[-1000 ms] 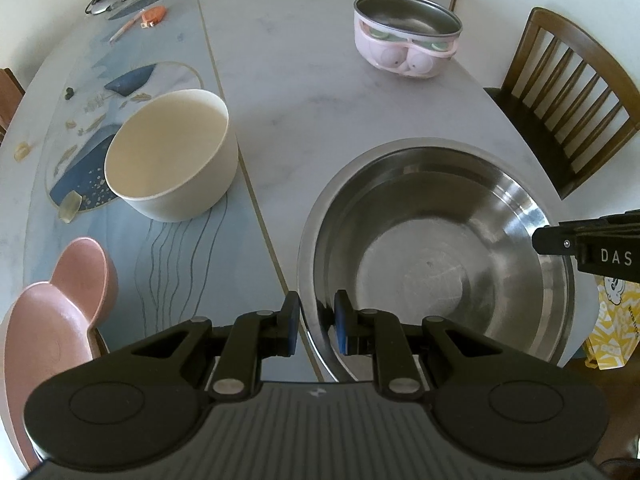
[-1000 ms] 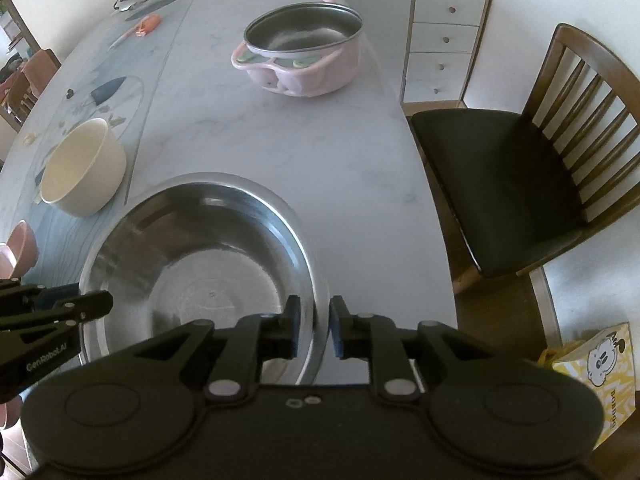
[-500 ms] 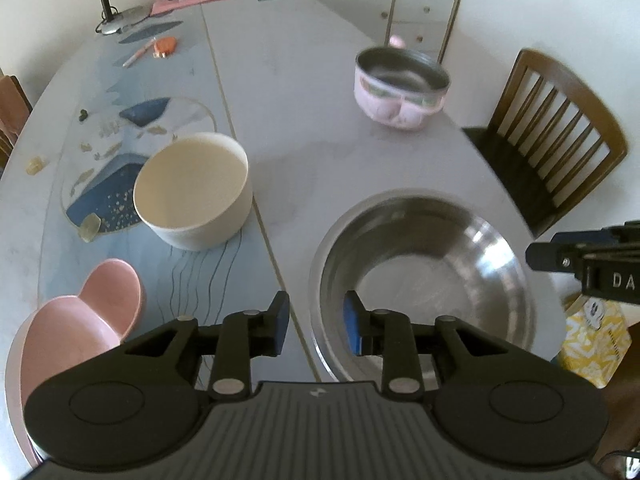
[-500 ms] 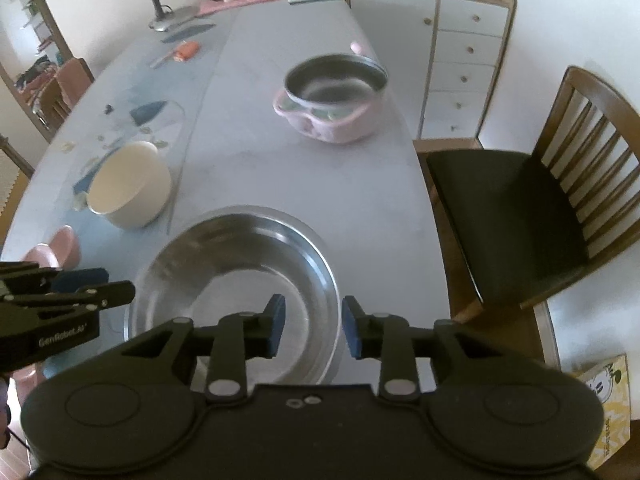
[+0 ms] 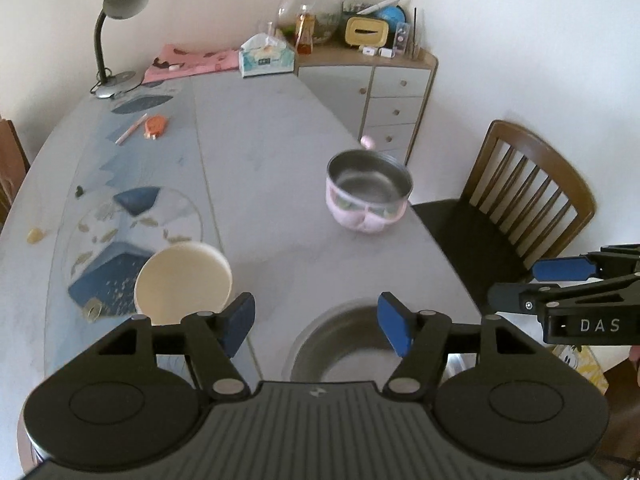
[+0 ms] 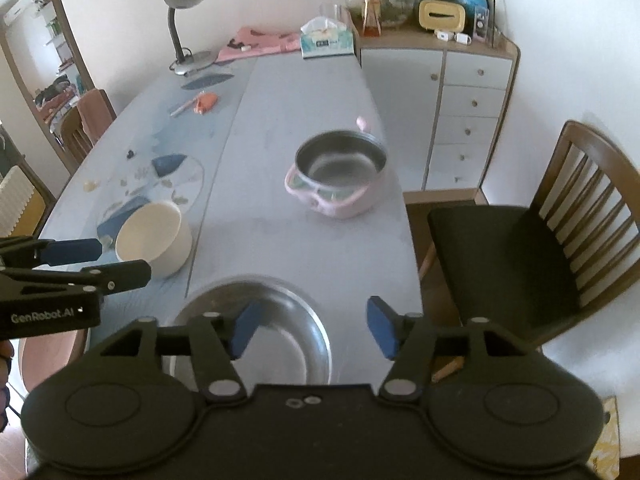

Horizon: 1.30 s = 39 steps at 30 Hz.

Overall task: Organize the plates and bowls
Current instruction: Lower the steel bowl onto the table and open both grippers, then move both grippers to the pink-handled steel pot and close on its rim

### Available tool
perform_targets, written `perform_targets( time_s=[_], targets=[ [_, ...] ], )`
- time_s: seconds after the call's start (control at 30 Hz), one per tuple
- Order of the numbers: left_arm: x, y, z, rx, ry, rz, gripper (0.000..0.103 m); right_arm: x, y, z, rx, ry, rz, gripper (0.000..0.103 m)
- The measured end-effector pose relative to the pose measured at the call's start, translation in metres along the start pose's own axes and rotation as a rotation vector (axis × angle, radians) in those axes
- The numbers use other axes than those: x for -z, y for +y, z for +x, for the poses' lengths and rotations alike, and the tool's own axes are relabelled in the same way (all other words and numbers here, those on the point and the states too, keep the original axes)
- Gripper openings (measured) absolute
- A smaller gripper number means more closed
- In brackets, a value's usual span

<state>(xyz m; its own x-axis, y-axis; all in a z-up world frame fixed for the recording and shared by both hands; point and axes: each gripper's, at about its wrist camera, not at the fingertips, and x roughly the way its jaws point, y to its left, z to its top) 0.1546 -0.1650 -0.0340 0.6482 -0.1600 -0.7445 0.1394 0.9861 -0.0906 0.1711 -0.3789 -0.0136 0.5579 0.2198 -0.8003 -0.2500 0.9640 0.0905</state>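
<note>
Both hand-held tools angled steeply down over the near end of the long grey-blue oval table (image 6: 304, 240). Left gripper (image 5: 316, 326): black frame, blue pads, jaws spreading wider, nothing between them; below the gap sits the rim of the large round stainless-steel bowl (image 5: 344, 344). Right gripper (image 6: 310, 326): same build, jaws likewise opening, empty, poised above that steel bowl (image 6: 280, 320), which rests on the table near its front edge. Each tool shows in the other's view, side-on. Writing: "DAS" in white on the right tool's body, left wrist view; "GenRobot.AI" on the left tool's body, right wrist view. Cream round deep bowl (image 5: 182, 284) stands upright left of the steel bowl, apart from it, on a blue patterned mat. Pink-sided metal pot (image 6: 340, 176) farther up the table, close to the right-hand edge. Pink dish (image 6: 52, 350) partly hidden at lower left in the right wrist view. Middle of the table between pot and bowls lies bare. Dark wooden slat-back chair (image 6: 532, 264) just beside the table's right edge; white drawer cabinet (image 6: 460, 112) past the far corner; grey desk lamp (image 5: 116, 36) at the far left end.
</note>
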Motion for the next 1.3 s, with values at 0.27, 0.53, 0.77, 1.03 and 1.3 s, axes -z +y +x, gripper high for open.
perform_targets(
  time_s=[0.27, 0.53, 0.77, 1.03, 1.3],
  targets=[
    [-0.044, -0.011, 0.024, -0.003, -0.055, -0.029, 0.078, -0.041, -0.027, 0.010, -0.020, -0.048, -0.044, 0.094],
    [-0.091, -0.021, 0.075, -0.047, -0.036, -0.059, 0.078, -0.085, -0.055, 0.052, -0.045, -0.032, -0.067, 0.100],
    [-0.128, -0.023, 0.133, -0.063, 0.038, -0.095, 0.078, -0.117, -0.082, 0.104, -0.050, 0.023, -0.037, 0.099],
    [-0.144, -0.024, 0.192, -0.076, 0.131, -0.147, 0.078, -0.134, -0.092, 0.152, -0.051, 0.084, -0.064, 0.095],
    [-0.148, -0.026, 0.235, -0.126, 0.179, -0.150, 0.075, -0.143, -0.096, 0.192, -0.059, 0.161, -0.050, 0.077]
  ],
)
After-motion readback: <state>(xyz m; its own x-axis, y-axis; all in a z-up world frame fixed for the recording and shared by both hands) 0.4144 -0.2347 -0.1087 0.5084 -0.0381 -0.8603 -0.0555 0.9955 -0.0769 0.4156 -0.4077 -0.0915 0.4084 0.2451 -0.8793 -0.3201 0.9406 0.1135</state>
